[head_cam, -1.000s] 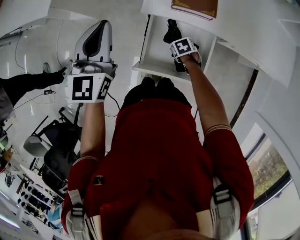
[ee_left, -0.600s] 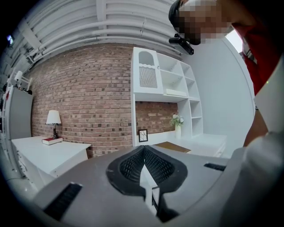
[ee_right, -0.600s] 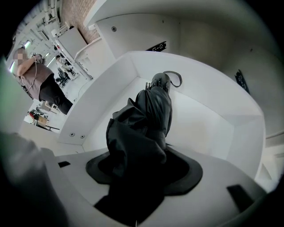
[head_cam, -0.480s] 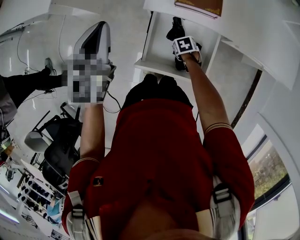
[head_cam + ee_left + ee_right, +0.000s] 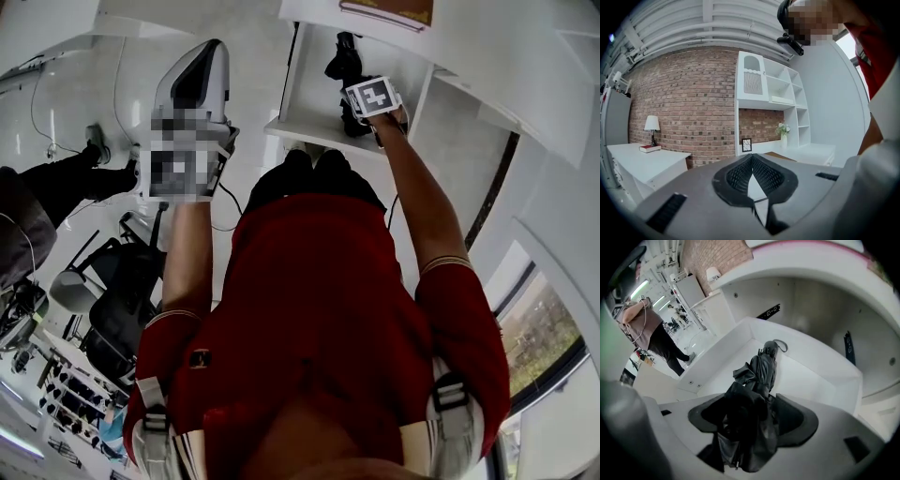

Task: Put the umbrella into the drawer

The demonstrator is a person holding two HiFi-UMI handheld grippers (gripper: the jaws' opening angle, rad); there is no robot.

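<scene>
Umbrella (image 5: 764,371) lies in drawer (image 5: 811,359). Right tool (image 5: 752,416) opening, umbrella btwn jaws. Left tool (image 5: 751,160) pressed together, empty. Drop nearly done; still to pull tool clear.

I see: red short-sleeved shirt (image 5: 319,300), pale striped sleeve cuffs (image 5: 445,262), dark trousers (image 5: 314,183), grey shoulder straps (image 5: 150,422) with buckles; left gripper (image 5: 751,159) grey, black ribbed pads (image 5: 736,176).

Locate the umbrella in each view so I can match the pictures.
Head view: top centre, the dark umbrella lies in the white drawer.
Left gripper view: not in it.
Right gripper view: centre, umbrella stretching from the bottom up into the drawer.
Shared landmark: the white drawer around it.
</scene>
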